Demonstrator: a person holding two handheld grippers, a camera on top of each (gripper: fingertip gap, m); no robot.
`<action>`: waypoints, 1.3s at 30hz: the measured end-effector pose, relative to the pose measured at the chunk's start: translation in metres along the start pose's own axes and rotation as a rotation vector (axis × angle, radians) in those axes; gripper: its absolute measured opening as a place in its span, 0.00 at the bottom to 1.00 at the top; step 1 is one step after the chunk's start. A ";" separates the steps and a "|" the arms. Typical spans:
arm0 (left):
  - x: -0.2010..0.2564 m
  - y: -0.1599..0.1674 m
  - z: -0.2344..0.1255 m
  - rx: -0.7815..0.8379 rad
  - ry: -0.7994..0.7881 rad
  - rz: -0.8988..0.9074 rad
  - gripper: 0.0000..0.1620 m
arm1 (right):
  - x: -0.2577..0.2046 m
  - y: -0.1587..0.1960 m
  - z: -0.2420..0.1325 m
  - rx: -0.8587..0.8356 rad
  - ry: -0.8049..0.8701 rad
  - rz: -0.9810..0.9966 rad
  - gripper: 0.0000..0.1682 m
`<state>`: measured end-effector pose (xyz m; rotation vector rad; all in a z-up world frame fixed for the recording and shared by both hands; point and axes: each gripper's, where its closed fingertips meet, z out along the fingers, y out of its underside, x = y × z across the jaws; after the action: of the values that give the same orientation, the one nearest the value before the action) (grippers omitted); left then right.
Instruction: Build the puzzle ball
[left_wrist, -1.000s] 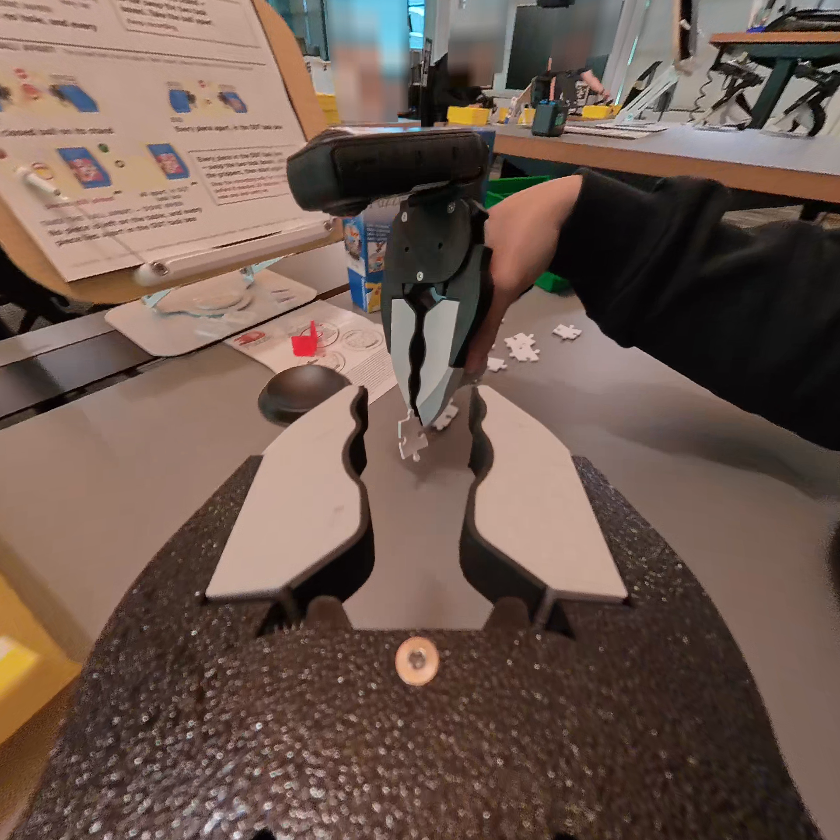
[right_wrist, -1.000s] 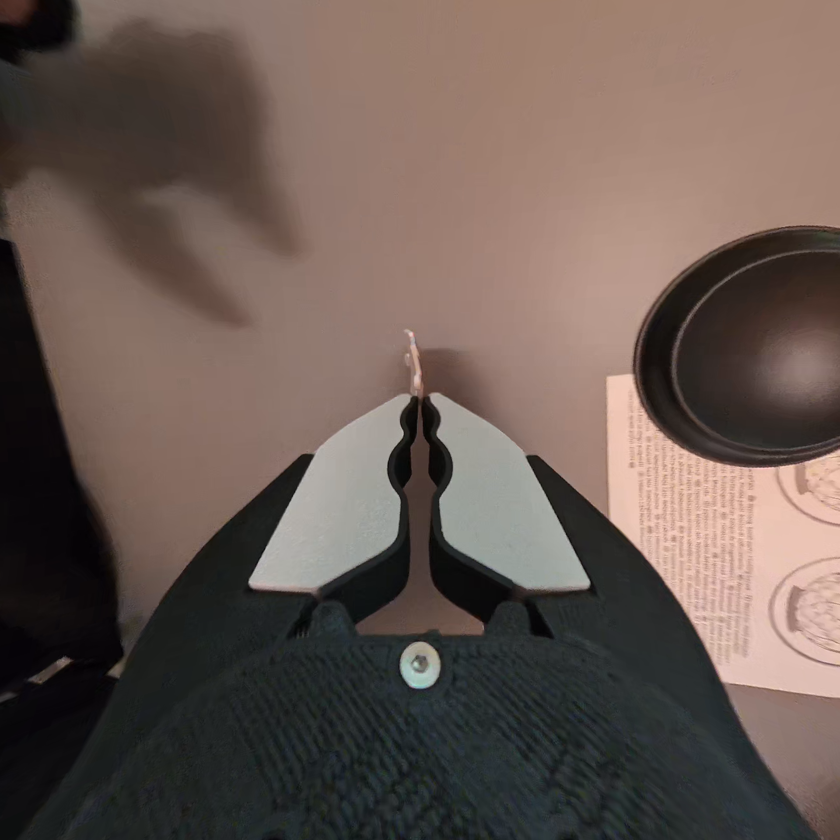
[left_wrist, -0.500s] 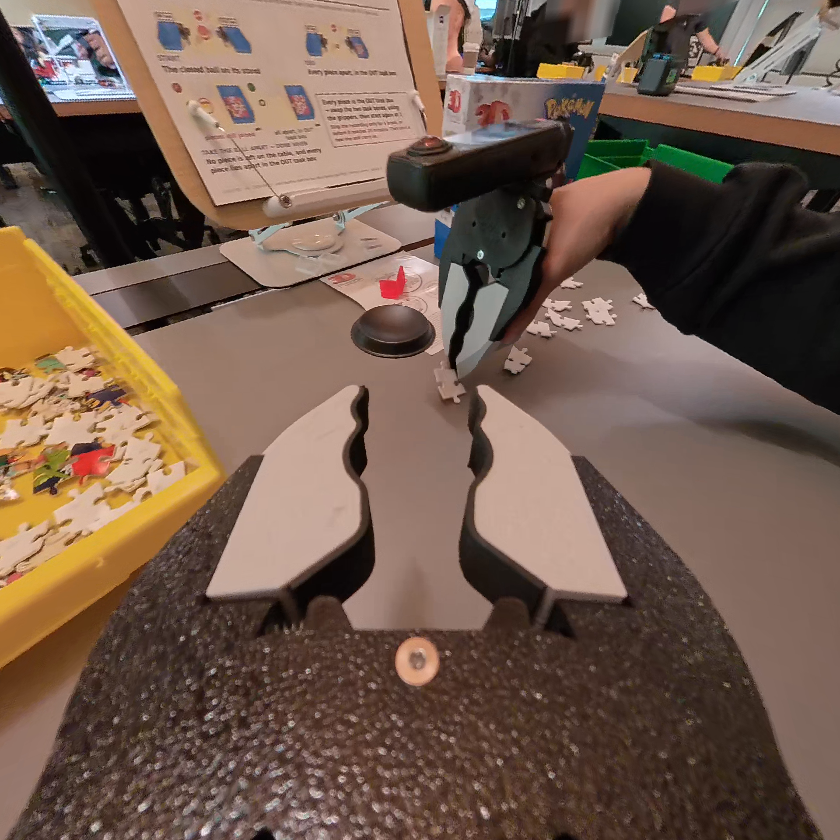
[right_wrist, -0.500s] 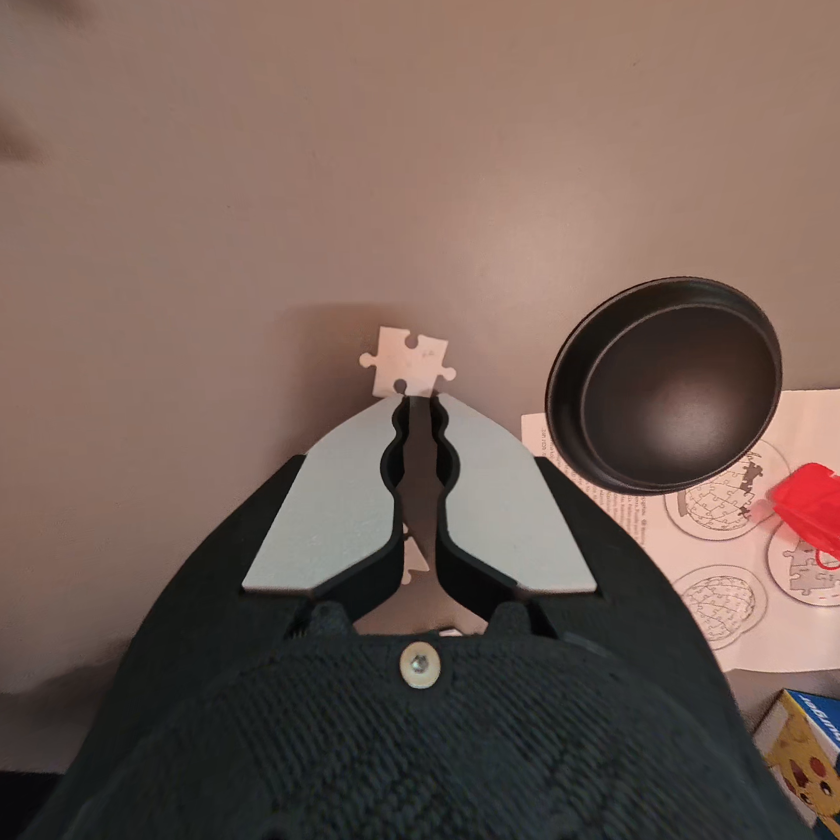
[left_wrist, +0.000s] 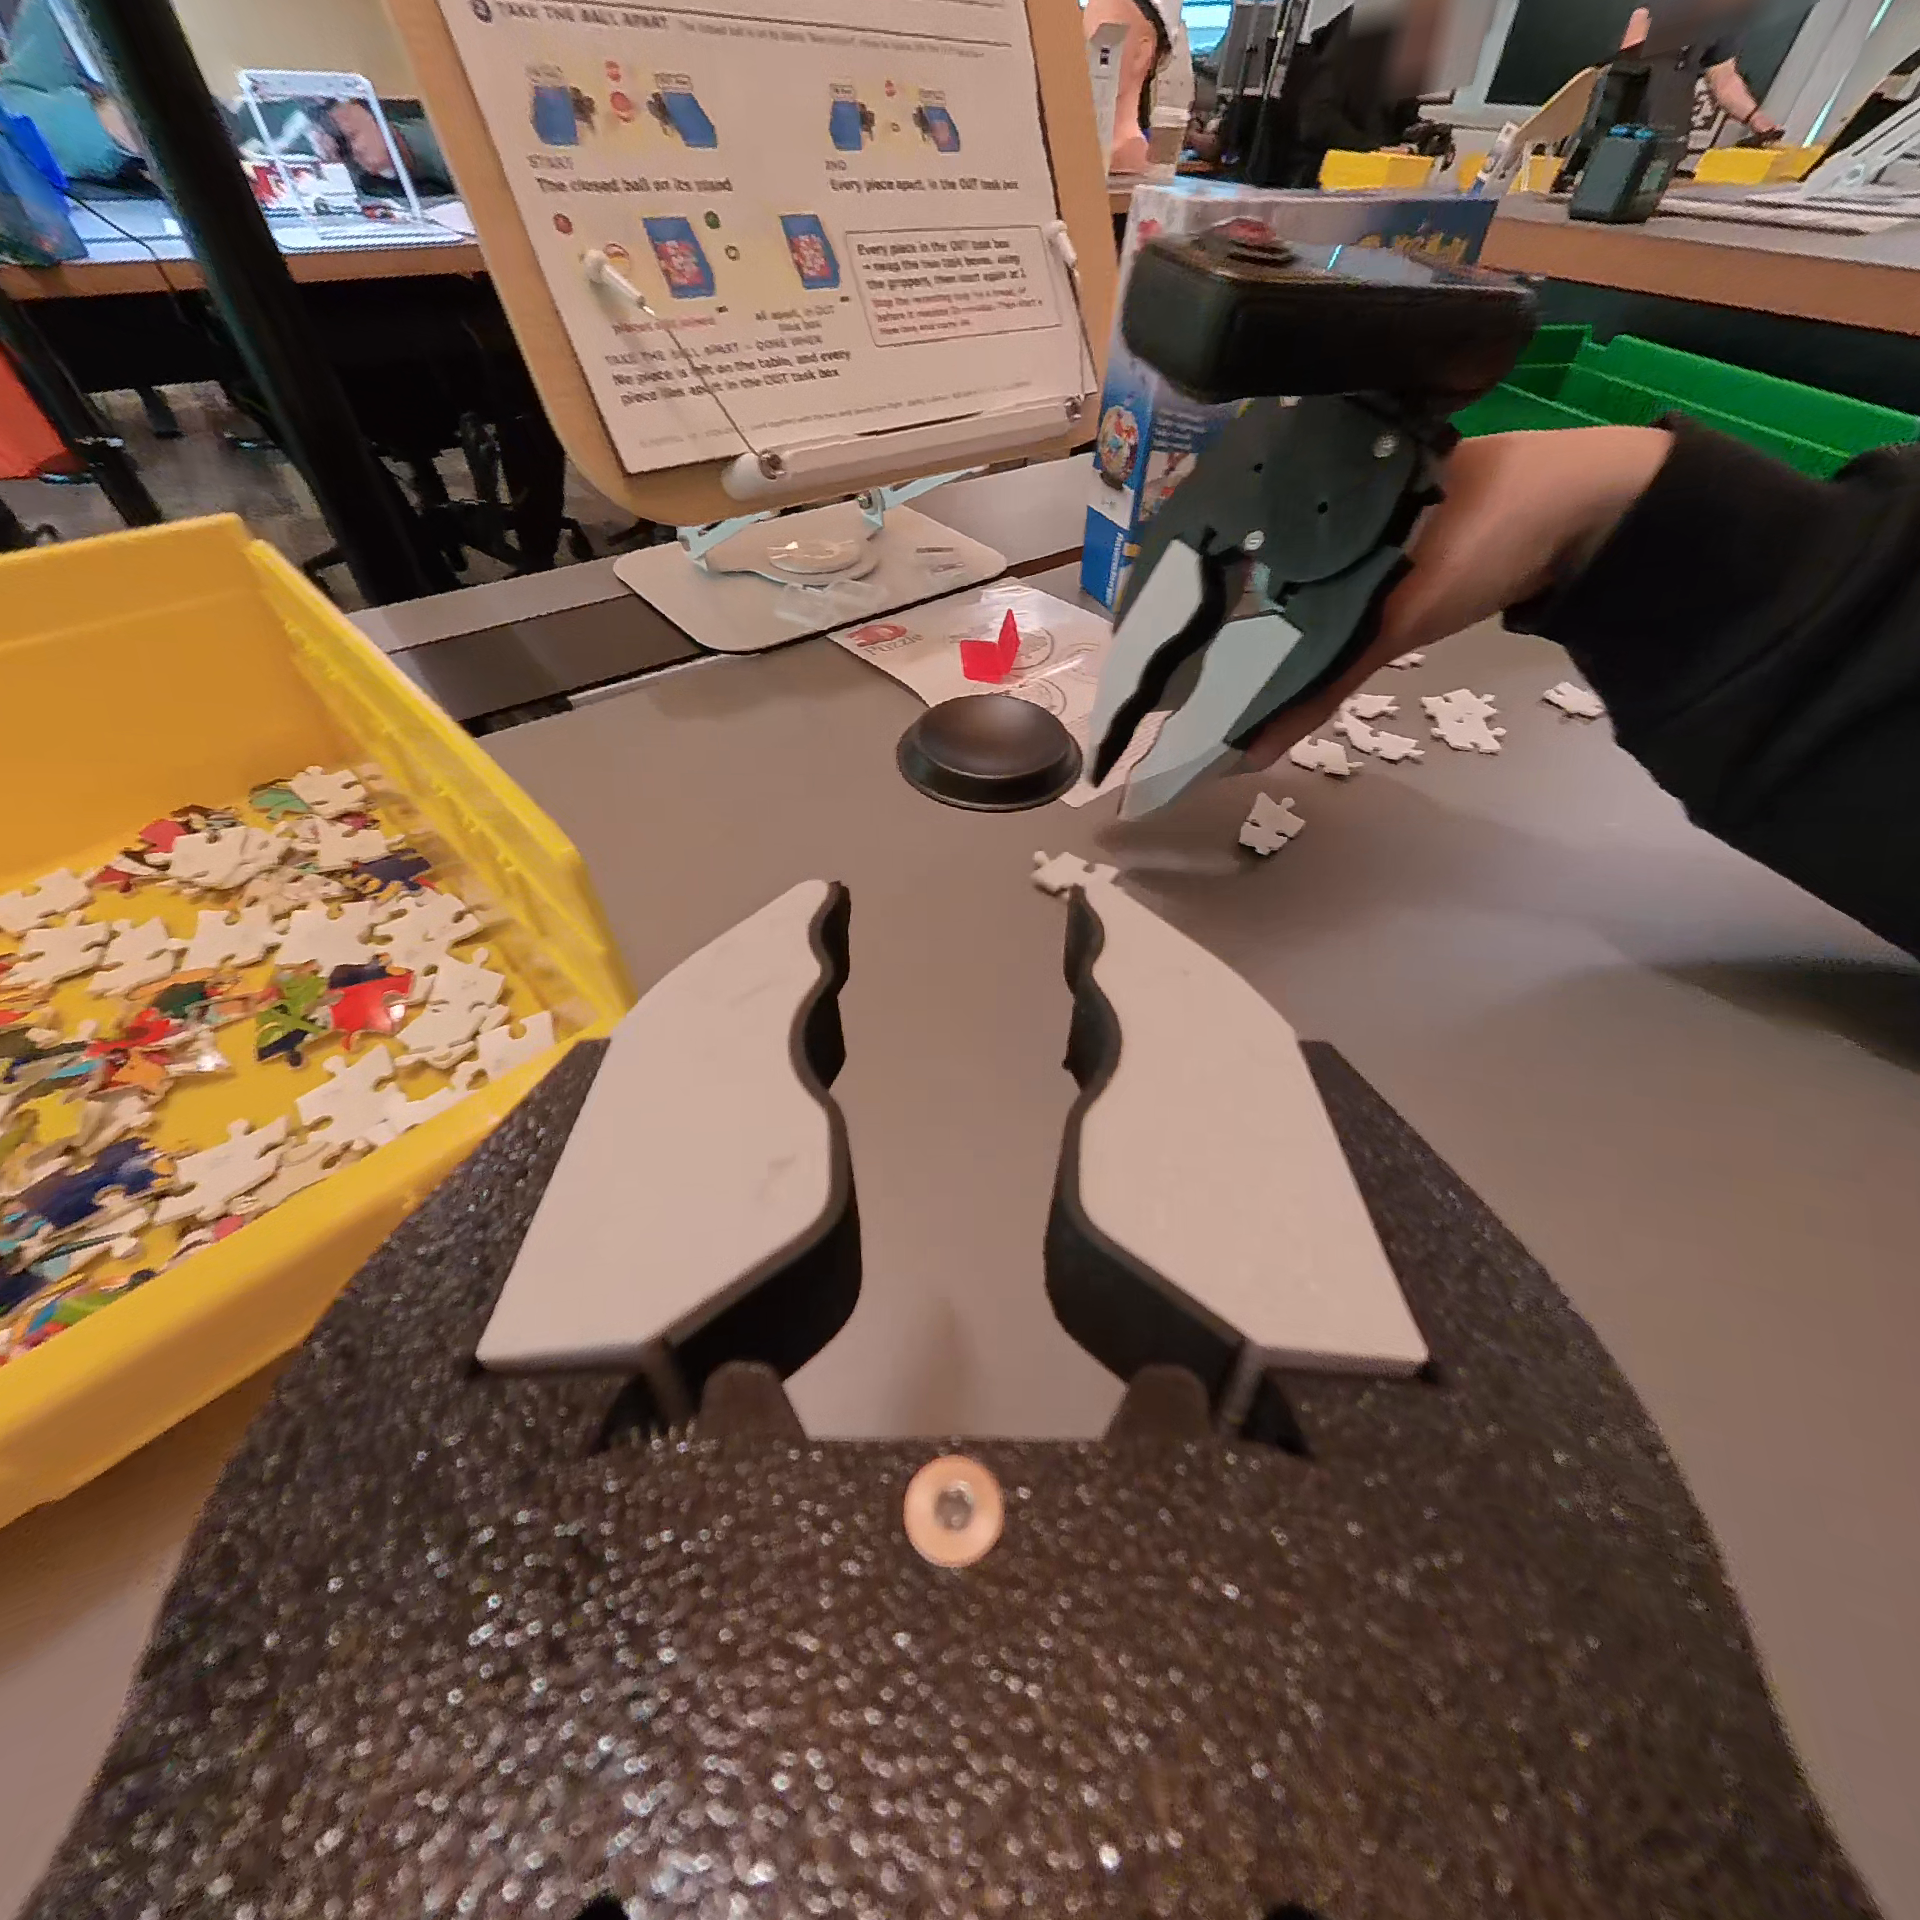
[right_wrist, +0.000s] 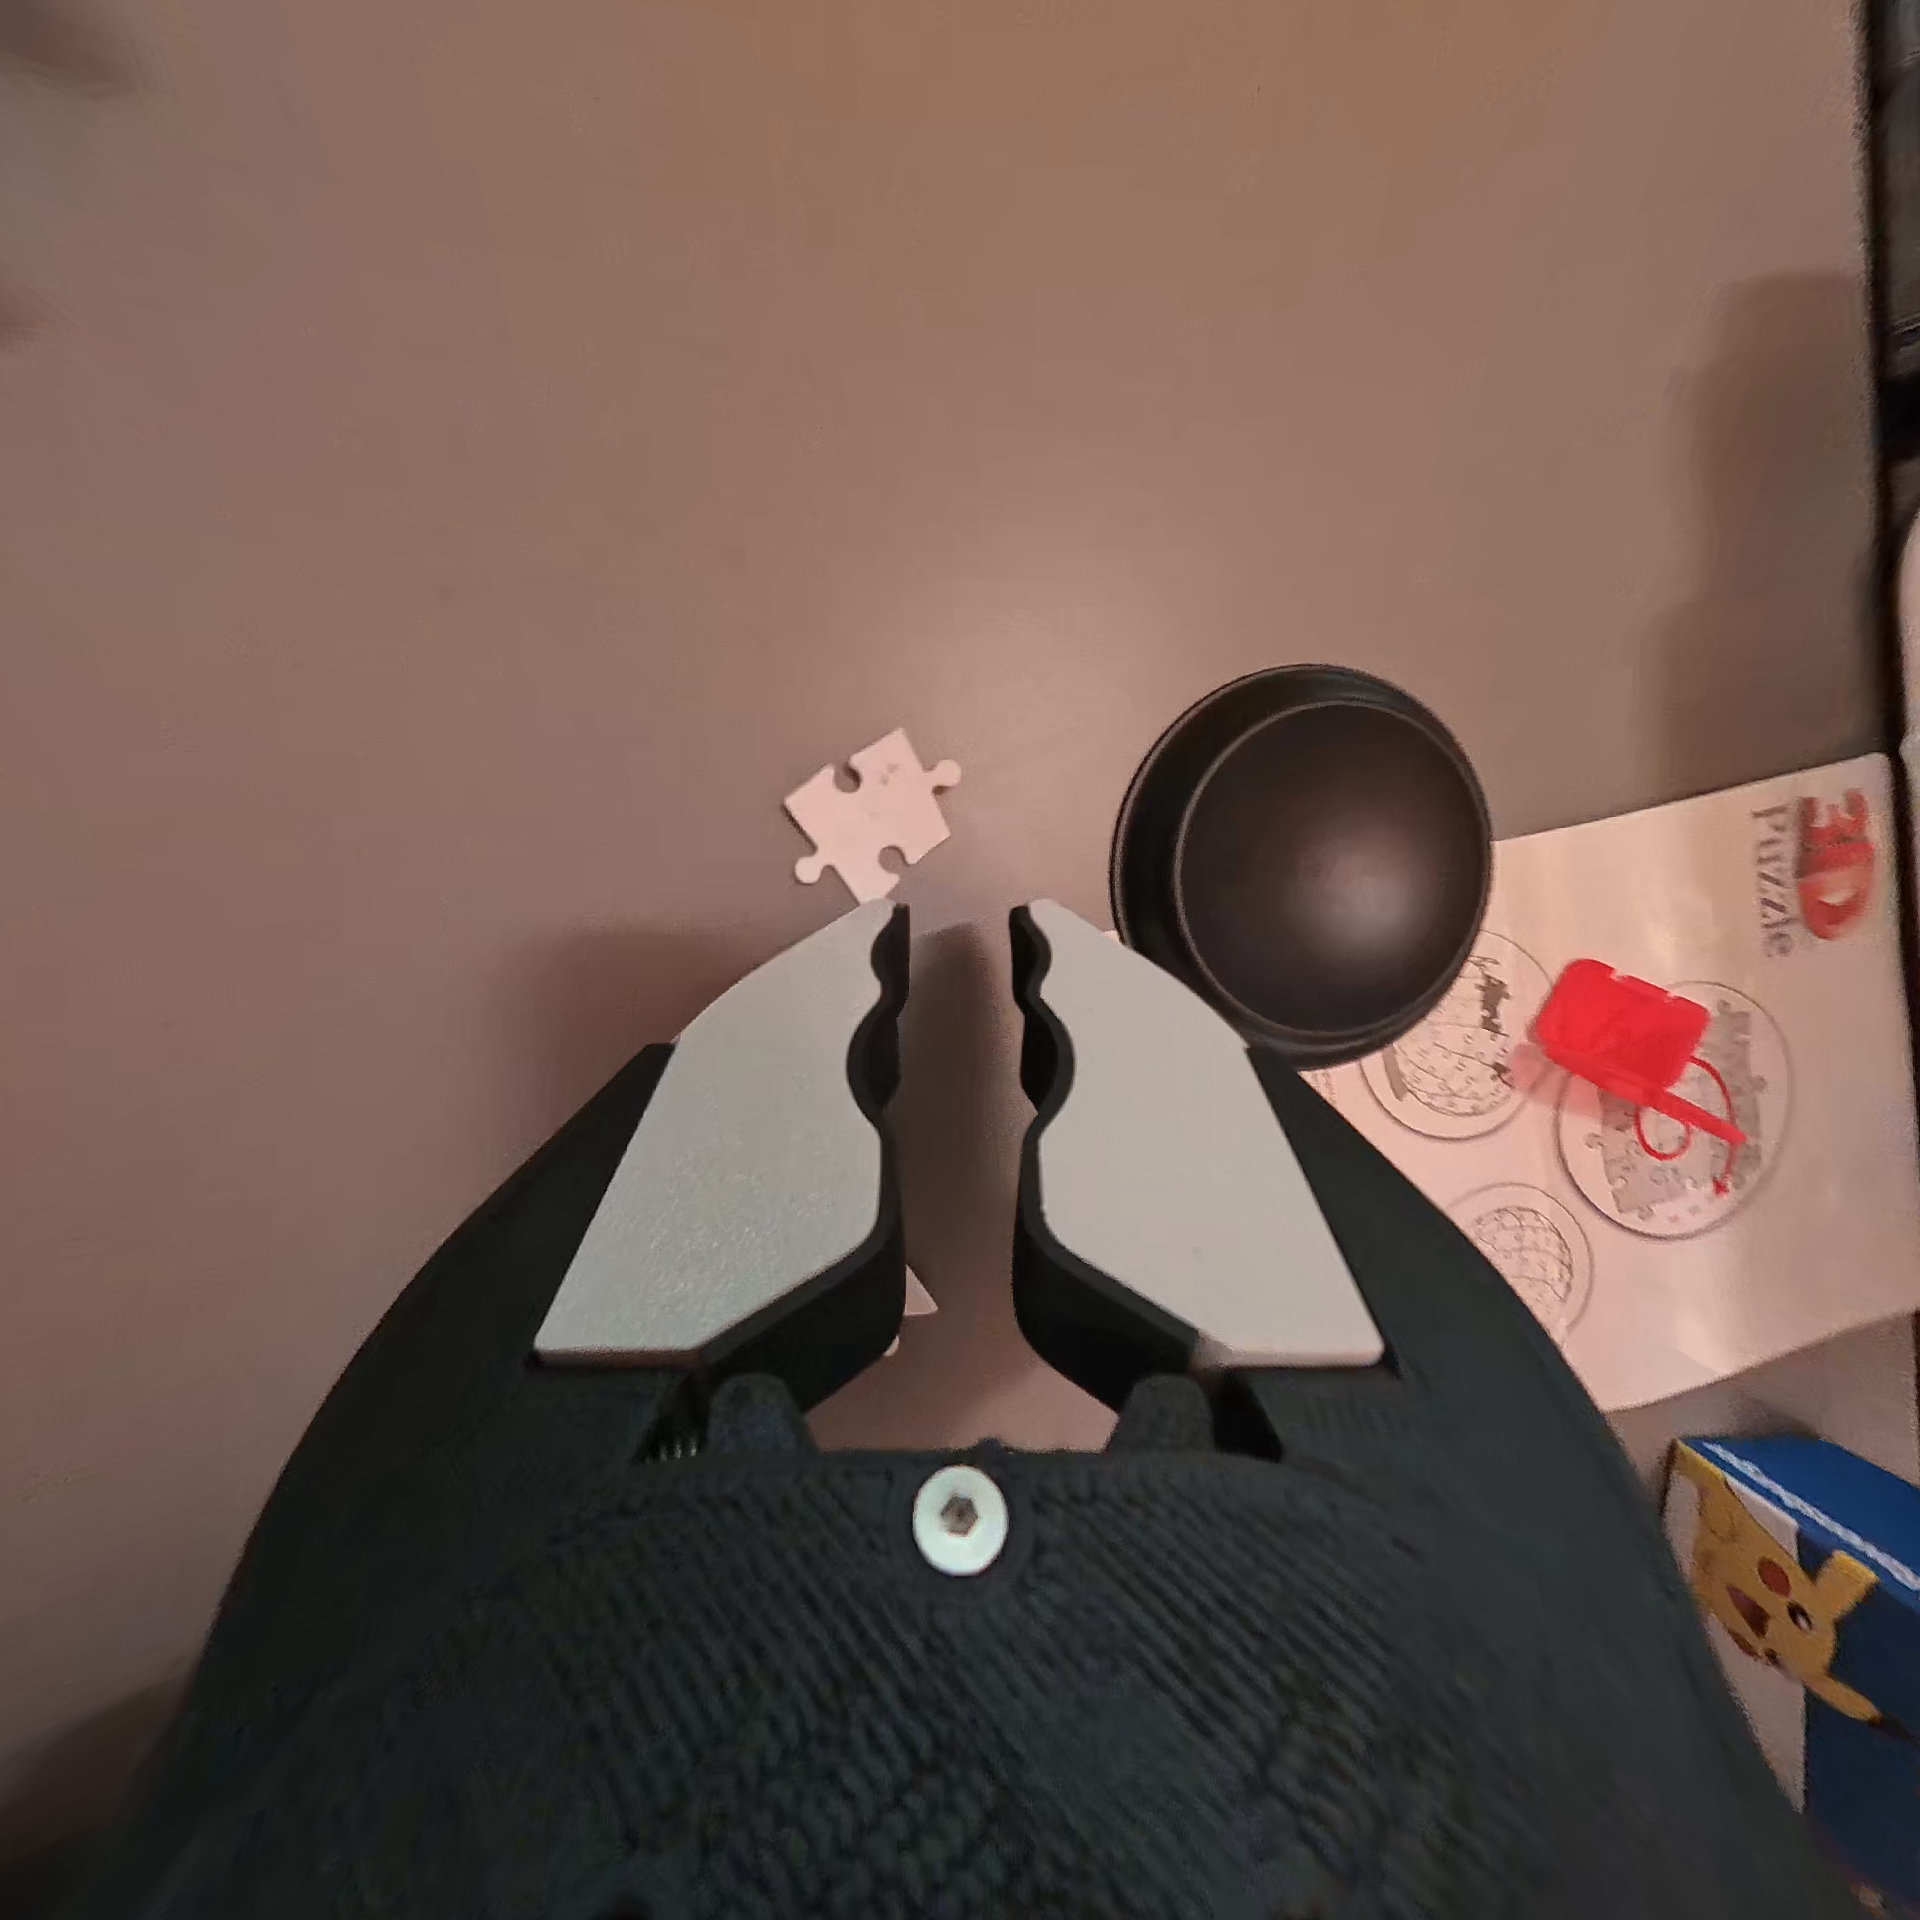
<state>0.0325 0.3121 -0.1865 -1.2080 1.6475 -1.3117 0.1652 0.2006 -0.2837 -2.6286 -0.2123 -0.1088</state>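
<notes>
Grey table (left_wrist: 727, 790) — lone white puzzle piece (right_wrist: 873, 816) lying flat. Right gripper (right_wrist: 958, 914) above, parted, empty. Left gripper (left_wrist: 951, 904) wide open — empty too.

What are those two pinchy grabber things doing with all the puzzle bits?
A person holds a gripper in each hand to build a puzzle ball. The right gripper is open and empty above the table, with one white puzzle piece lying flat just past its tips. The left gripper is open and empty too. The black round stand sits empty, and most pieces are in the yellow bin.
</notes>
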 end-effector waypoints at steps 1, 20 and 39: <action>-0.005 -0.002 -0.002 0.000 -0.019 0.007 0.23 | 0.001 -0.003 -0.005 0.037 0.021 0.009 0.12; -0.174 0.055 0.056 -0.834 0.032 0.372 0.12 | 0.023 -0.045 -0.120 0.647 0.267 0.087 0.33; -0.212 0.101 0.079 -0.925 -0.067 0.143 0.11 | 0.027 -0.033 -0.112 0.597 0.267 0.089 0.32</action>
<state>0.1491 0.4926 -0.3096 -1.5550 2.3249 -0.3686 0.1815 0.1776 -0.1671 -2.0003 -0.0258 -0.3121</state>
